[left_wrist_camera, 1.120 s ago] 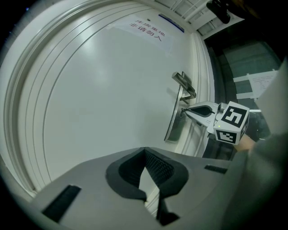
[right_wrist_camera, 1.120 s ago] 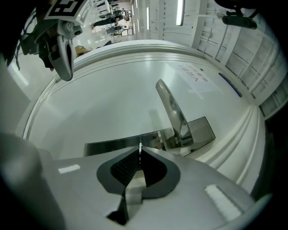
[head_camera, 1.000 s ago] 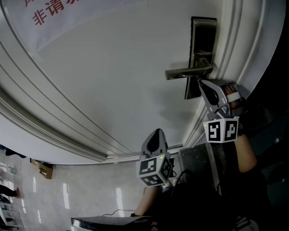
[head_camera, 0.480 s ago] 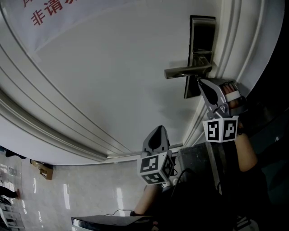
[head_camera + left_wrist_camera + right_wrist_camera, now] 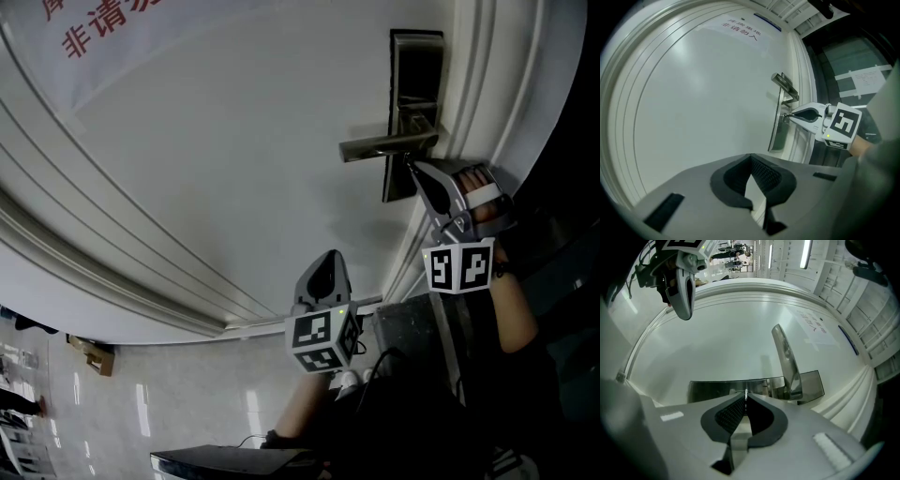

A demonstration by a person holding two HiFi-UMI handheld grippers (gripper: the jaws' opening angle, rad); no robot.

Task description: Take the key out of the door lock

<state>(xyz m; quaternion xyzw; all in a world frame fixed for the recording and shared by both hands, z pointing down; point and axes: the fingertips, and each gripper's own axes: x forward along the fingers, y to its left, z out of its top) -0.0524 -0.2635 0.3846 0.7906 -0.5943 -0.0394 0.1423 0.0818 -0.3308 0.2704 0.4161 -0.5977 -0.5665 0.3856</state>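
Observation:
A steel lock plate with a lever handle sits on the white door at upper right. My right gripper is pressed to the plate just below the handle. In the right gripper view its jaws are shut on the thin metal key, right against the plate beside the handle. My left gripper hangs lower, away from the lock, shut and holding nothing. The left gripper view shows the right gripper at the plate.
A paper sign with red characters is stuck high on the door. Moulded door frame runs just right of the lock. Shiny tiled floor with a small cardboard box lies at lower left.
The left gripper has drifted slightly. The right gripper stays at the lock, below the handle.

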